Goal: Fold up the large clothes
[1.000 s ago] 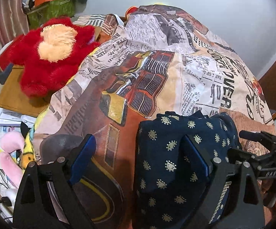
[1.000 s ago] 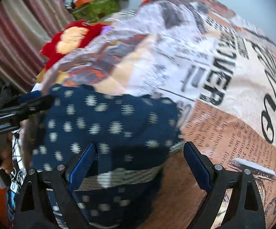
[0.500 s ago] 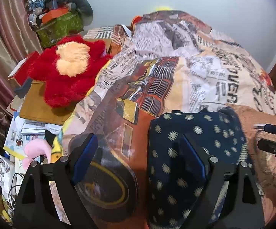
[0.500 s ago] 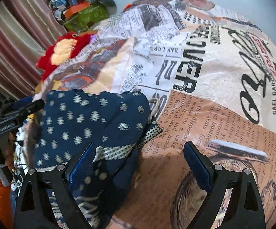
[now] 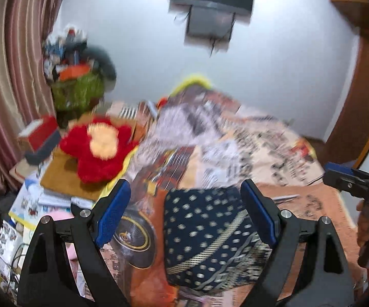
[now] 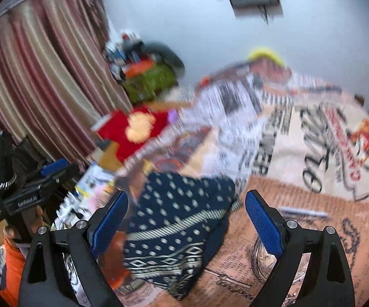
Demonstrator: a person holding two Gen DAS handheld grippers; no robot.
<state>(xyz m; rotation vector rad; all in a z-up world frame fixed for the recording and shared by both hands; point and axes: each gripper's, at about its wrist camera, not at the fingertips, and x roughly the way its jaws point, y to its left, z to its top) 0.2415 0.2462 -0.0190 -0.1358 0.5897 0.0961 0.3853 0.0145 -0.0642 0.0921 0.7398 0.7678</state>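
Red plush toy [image 5: 100, 151]; striped curtain [image 6: 36, 81]

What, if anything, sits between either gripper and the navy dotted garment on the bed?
Nothing visible does. The navy garment lies folded on the printed bedspread, directly ahead of the left gripper and the right gripper. Both jaws are open and empty, with clear space above the cloth.

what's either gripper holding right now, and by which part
Nothing. The left gripper and right gripper are both open and lifted clear; the folded blue cloth lies free on the bed.
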